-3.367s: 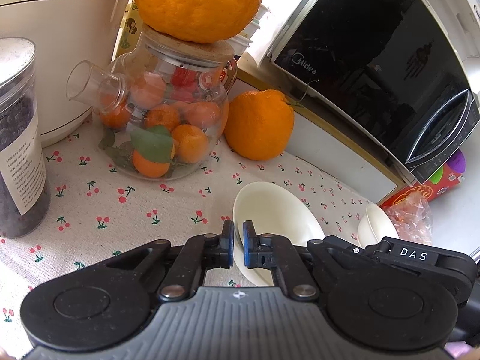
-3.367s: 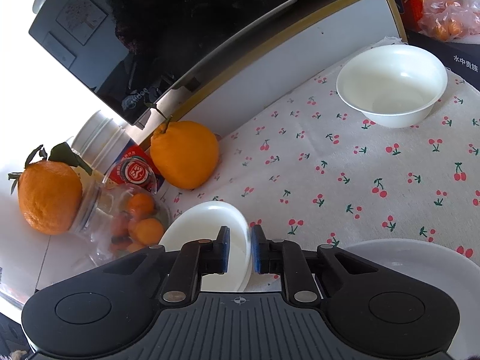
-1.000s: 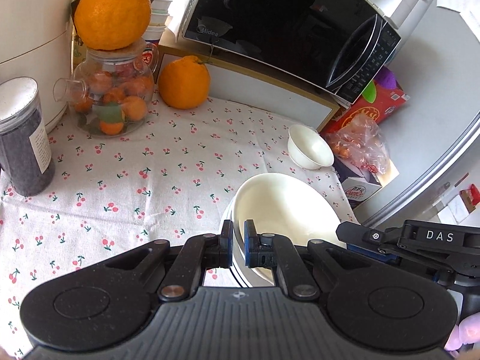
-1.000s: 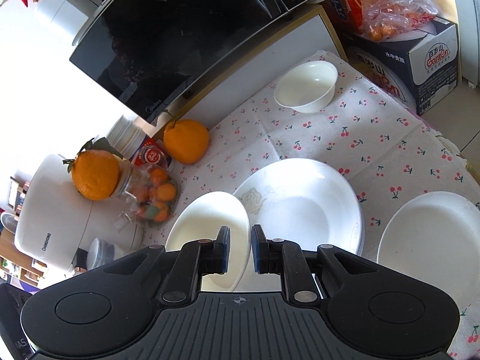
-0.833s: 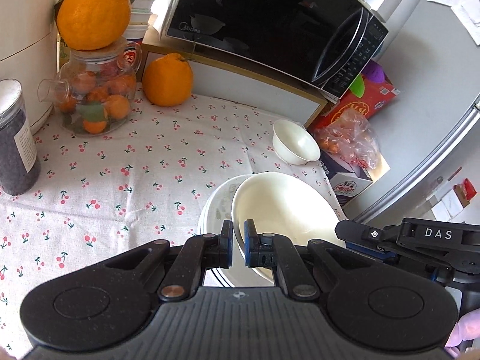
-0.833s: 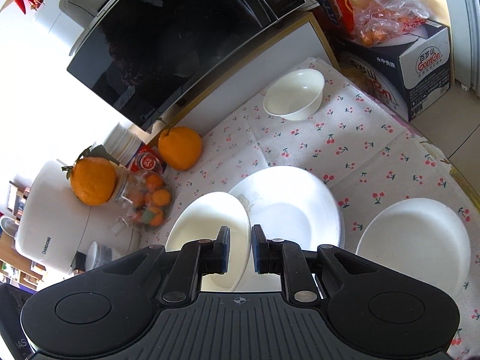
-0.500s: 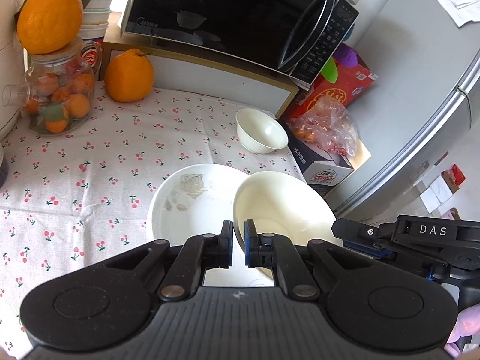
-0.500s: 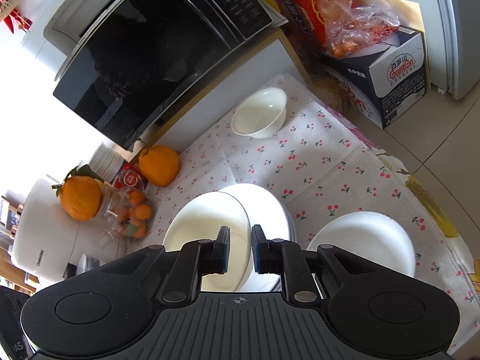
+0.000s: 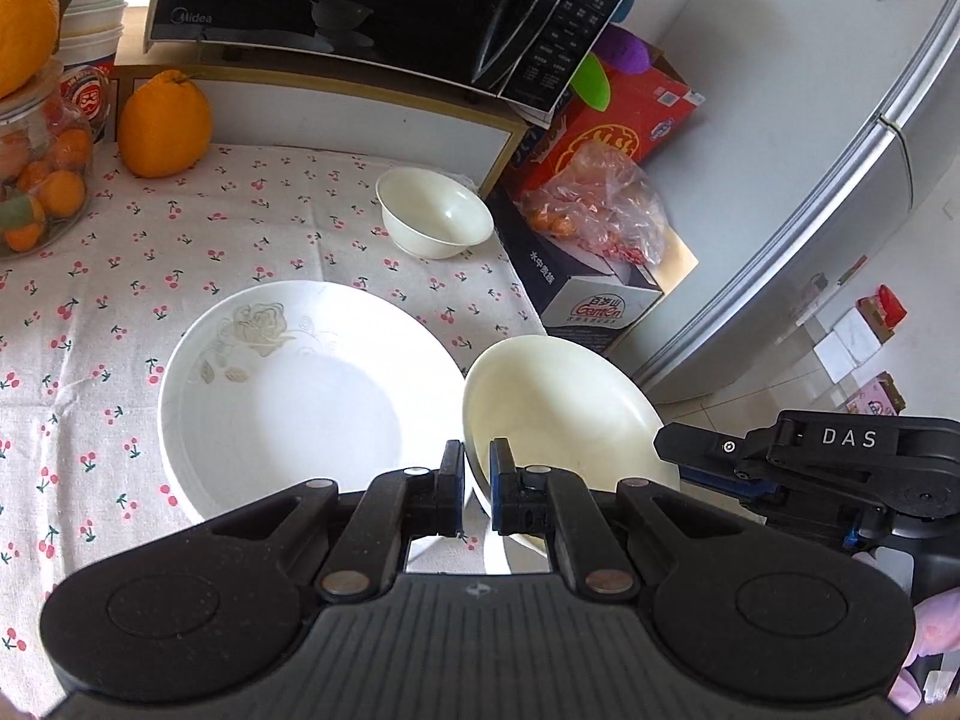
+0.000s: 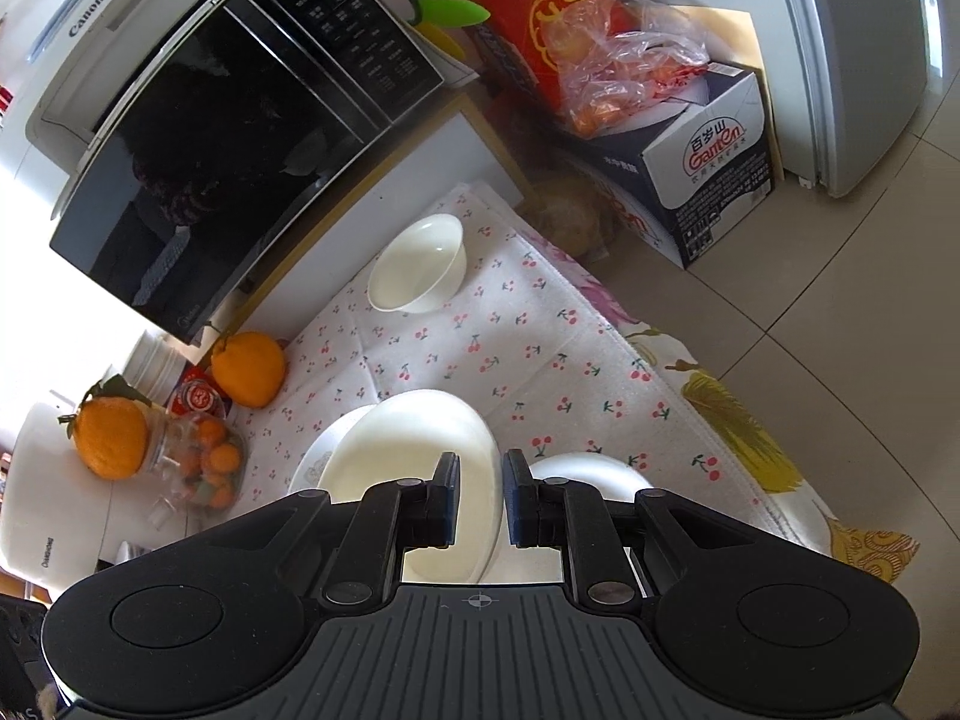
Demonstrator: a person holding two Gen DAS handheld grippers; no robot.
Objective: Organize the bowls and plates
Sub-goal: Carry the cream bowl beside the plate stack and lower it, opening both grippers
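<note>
My left gripper [image 9: 477,480] is shut on the rim of a cream plate [image 9: 558,402], held in the air to the right of a large white floral plate [image 9: 288,396] on the cherry-print cloth. My right gripper [image 10: 480,504] is shut on the rim of the same cream plate [image 10: 414,450], above the floral plate [image 10: 312,468]. Another white plate [image 10: 594,468] lies under the right finger. A small white bowl [image 9: 435,222] stands near the microwave; it also shows in the right wrist view [image 10: 417,264].
A black microwave [image 9: 336,0] stands on a shelf at the back. An orange [image 9: 163,123] and a glass jar of small oranges [image 9: 36,180] stand at the left. Boxes and a bag of fruit [image 9: 594,210] sit on the floor beyond the table's right edge.
Both grippers have risen and moved right with the cream plate, away from the jar. The floral plate and the second white plate have come into view below.
</note>
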